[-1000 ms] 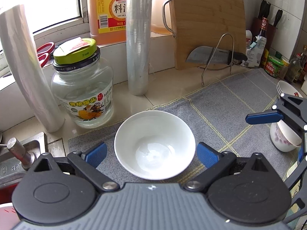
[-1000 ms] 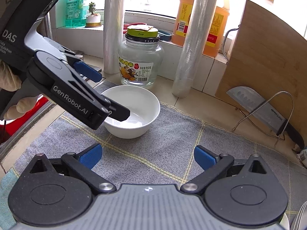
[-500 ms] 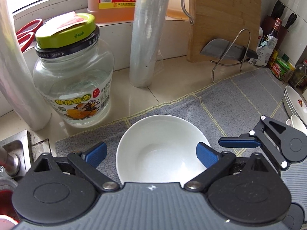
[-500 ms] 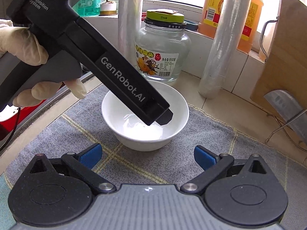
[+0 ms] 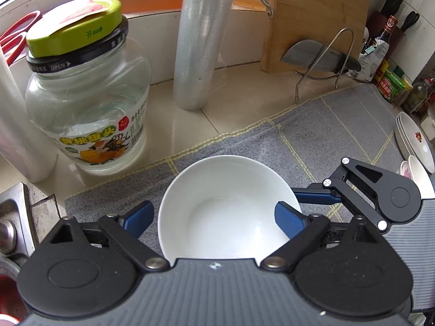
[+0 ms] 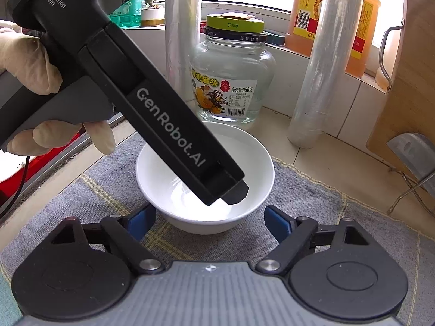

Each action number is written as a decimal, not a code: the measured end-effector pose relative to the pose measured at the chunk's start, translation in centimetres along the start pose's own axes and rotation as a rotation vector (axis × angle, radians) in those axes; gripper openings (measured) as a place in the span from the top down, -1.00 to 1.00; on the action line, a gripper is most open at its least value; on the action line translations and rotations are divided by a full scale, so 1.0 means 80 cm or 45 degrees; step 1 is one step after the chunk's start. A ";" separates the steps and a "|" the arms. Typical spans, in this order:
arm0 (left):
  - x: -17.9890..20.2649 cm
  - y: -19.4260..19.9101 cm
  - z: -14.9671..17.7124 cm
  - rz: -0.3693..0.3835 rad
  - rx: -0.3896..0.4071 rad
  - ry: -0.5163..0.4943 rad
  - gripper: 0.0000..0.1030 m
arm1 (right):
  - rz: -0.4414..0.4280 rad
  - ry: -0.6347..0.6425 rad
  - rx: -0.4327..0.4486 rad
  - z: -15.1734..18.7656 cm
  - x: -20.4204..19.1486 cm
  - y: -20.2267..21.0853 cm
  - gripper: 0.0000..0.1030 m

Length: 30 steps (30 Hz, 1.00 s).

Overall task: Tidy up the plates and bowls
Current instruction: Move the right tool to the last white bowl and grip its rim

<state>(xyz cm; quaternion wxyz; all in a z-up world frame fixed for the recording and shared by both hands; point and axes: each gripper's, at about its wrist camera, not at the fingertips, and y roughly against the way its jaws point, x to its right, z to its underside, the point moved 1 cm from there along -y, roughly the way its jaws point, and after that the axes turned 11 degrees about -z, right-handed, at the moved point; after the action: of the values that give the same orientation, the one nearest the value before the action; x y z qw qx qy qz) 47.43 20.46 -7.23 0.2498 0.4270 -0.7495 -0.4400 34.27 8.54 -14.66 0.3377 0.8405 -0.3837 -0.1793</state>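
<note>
Closing on the bowl (image 5: pixel 225 212), the left gripper (image 5: pixel 214 217) is seen with its jaws about half apart: the left pad stands just clear of the rim at 9 o'clock, while the right pad lies inside the rim at 3 o'clock, and whether it presses cannot be told. The right gripper (image 6: pixel 209 220) is closing too, its pads held apart at either side of the bowl's near wall, with no contact shown. In the left view its blue finger is seen just outside the rim at 3 o'clock.

The bowl is plain white, empty and upright, set on a grey mat (image 5: pixel 339 135) near the mat's left edge. In the right view much of its inside is covered by the left gripper's black body, which is held by a gloved hand (image 6: pixel 32 65).

Beyond the bowl, at 11 o'clock, a glass jar (image 5: pixel 87 103) with a green lid is stood on the counter; at 12 o'clock a film roll (image 5: pixel 201 46). Farther off, at 1 o'clock, a board (image 5: pixel 315 13) and a cleaver (image 5: pixel 315 57) are kept, and at 3 o'clock stacked plates (image 5: pixel 413 141).
</note>
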 end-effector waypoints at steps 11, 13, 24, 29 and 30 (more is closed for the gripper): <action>0.002 0.001 -0.004 0.031 -0.023 -0.040 -0.64 | -0.003 0.022 0.015 0.002 -0.005 0.002 -0.63; 0.001 0.001 -0.006 0.034 -0.025 -0.046 -0.64 | -0.004 0.021 0.016 0.002 -0.005 0.002 -0.63; 0.001 0.002 -0.014 0.053 -0.028 -0.073 -0.63 | -0.004 0.012 0.015 0.002 -0.004 0.004 -0.63; 0.004 0.005 -0.013 0.061 -0.027 -0.086 -0.63 | 0.003 0.017 0.008 0.002 -0.005 0.005 -0.63; 0.004 0.006 -0.013 0.062 -0.027 -0.089 -0.63 | 0.006 0.021 0.007 0.002 -0.006 0.006 -0.63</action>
<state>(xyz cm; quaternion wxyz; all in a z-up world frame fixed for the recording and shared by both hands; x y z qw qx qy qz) 47.83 19.84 -6.31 0.2386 0.3904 -0.7632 -0.4562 33.64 8.64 -14.42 0.3390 0.8419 -0.3836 -0.1707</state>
